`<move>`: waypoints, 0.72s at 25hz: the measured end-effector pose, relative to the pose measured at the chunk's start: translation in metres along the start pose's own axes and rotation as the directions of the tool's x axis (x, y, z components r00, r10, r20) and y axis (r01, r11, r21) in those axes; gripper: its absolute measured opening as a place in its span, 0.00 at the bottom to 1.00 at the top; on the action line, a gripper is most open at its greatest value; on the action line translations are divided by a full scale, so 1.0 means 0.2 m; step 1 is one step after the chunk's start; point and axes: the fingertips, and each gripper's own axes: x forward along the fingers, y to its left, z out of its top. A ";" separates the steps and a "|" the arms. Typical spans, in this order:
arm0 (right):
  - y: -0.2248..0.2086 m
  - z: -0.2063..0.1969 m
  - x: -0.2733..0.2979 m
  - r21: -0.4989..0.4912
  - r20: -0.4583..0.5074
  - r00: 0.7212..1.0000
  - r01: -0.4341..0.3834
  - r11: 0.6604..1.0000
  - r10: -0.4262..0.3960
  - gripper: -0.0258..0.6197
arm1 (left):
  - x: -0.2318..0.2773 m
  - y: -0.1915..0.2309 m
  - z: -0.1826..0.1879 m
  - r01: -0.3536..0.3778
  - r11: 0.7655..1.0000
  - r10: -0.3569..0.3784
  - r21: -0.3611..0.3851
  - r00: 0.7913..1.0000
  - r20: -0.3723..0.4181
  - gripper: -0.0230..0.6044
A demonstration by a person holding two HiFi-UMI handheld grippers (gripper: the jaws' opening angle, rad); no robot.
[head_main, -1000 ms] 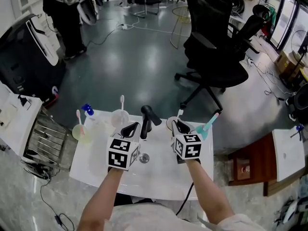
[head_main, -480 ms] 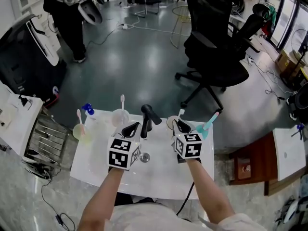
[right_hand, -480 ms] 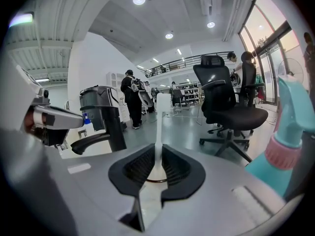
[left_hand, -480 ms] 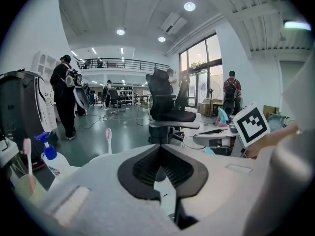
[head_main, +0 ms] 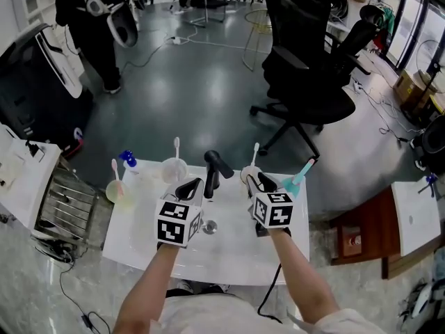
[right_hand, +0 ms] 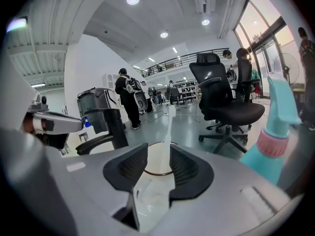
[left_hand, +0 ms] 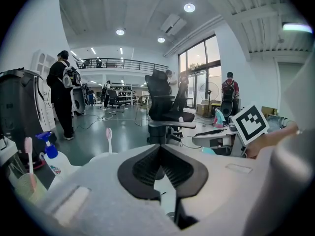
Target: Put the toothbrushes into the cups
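On the white washbasin (head_main: 229, 245), my right gripper (head_main: 259, 182) stands open just behind a cup (head_main: 249, 175). Its jaws have just been opening, and a white toothbrush (head_main: 255, 154) stands in that cup, free of the pads. In the right gripper view the toothbrush (right_hand: 167, 127) rises between the parted jaws of the right gripper (right_hand: 158, 152), over the cup (right_hand: 156, 163). My left gripper (head_main: 190, 185) is shut and empty beside the black tap (head_main: 212, 169). A clear cup (head_main: 173, 170) and a yellowish cup (head_main: 117, 191) each hold a toothbrush (left_hand: 109, 138).
A teal spray bottle (head_main: 295, 183) stands right of the right gripper, and a blue-capped bottle (head_main: 128, 161) stands at the back left. A black office chair (head_main: 309, 82) is beyond the basin. A person (head_main: 97, 26) stands at the far left.
The right jaws have opened off the white toothbrush, which now stands taller in its cup. Both hands stayed in place. The person at the back has shifted.
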 end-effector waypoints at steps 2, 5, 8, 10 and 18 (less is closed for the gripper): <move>0.01 0.00 -0.02 0.002 0.001 1.000 0.001 1.000 -0.001 0.25 | -0.01 0.00 0.00 0.005 1.000 -0.005 -0.004 1.000 0.004 0.04; 0.03 0.01 -0.06 0.003 0.009 1.000 0.005 1.000 -0.005 0.25 | -0.03 -0.01 0.01 0.017 1.000 -0.017 -0.006 1.000 0.013 0.04; 0.06 0.03 -0.10 -0.001 0.011 1.000 0.013 1.000 -0.013 0.25 | -0.05 -0.02 0.01 0.030 1.000 -0.030 -0.007 0.999 0.018 0.04; 0.09 0.03 -0.13 -0.004 0.009 1.000 0.017 1.000 -0.017 0.25 | -0.07 -0.01 0.01 0.039 0.999 -0.039 -0.008 0.999 0.021 0.04; 0.22 0.08 -0.26 0.011 0.038 0.999 0.039 0.999 -0.039 0.21 | -0.16 0.01 0.03 0.080 0.997 -0.080 0.003 0.996 0.042 0.04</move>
